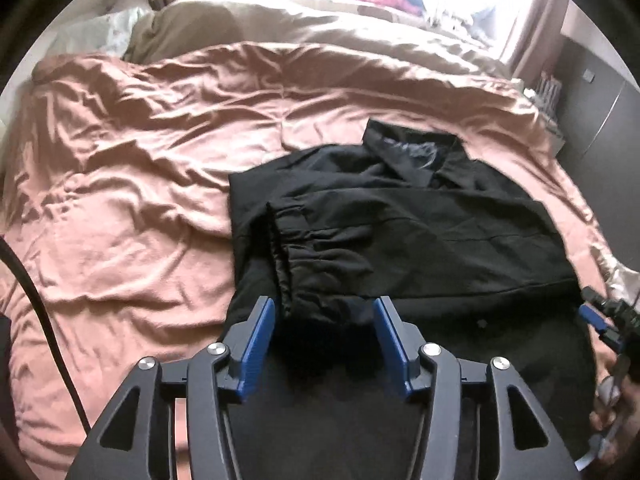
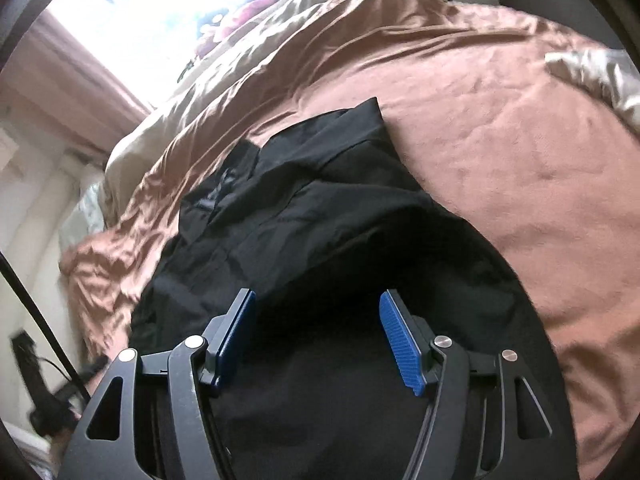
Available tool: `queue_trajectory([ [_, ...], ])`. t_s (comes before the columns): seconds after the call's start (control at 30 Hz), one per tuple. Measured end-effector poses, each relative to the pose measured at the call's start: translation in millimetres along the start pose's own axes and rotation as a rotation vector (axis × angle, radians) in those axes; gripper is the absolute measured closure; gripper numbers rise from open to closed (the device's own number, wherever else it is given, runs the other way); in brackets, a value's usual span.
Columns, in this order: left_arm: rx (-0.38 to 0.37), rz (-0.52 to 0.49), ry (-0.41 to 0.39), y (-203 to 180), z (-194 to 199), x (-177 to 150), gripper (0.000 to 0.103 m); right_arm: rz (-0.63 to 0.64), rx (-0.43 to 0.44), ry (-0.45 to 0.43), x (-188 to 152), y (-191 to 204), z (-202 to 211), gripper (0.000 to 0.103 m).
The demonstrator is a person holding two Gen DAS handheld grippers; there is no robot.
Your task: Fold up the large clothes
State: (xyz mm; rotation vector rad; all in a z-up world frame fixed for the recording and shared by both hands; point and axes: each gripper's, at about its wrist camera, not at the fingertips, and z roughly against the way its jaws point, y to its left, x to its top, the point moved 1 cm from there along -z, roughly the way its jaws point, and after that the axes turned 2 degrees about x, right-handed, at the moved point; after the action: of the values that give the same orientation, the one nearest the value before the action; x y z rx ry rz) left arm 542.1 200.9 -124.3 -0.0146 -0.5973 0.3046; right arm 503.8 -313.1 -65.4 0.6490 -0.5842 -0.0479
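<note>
A black jacket (image 1: 420, 224) lies on the brown bedspread (image 1: 140, 168), collar at the far side, one elastic-cuffed sleeve (image 1: 296, 248) folded across its body. My left gripper (image 1: 324, 312) is open, hovering over the jacket's near edge by the cuff, holding nothing. The right gripper shows at the right edge of the left wrist view (image 1: 600, 320), by the jacket's right side. In the right wrist view my right gripper (image 2: 318, 308) is open above the black jacket (image 2: 304, 208), holding nothing.
The brown bedspread (image 2: 500, 128) spreads wide around the jacket. A beige duvet (image 1: 280, 24) and pillows (image 1: 116, 28) lie at the far side under a bright window. A dark cabinet (image 1: 600, 100) stands at the right. A black cable (image 1: 40, 300) hangs at the left.
</note>
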Motion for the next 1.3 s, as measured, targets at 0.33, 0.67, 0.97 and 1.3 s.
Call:
queue_trajectory([
  [0.33,-0.068,0.016,-0.155,3.2,98.9,-38.2,0.036,0.271,-0.114,-0.055,-18.9,13.1,93.0,0.030],
  [0.67,-0.114,0.009,-0.216,8.0,170.6,-96.7,0.016,0.297,-0.126,-0.097,-66.6,-1.1,173.2,0.000],
  [0.97,-0.107,-0.056,-0.243,-0.3,232.5,-157.7,0.000,0.328,-0.105,-0.189,-99.5,-10.8,235.7,0.000],
  [1.3,-0.158,-0.037,-0.313,4.8,272.5,-222.9,0.000,0.461,-0.100,-0.226,-159.1,-33.7,275.5,0.000],
])
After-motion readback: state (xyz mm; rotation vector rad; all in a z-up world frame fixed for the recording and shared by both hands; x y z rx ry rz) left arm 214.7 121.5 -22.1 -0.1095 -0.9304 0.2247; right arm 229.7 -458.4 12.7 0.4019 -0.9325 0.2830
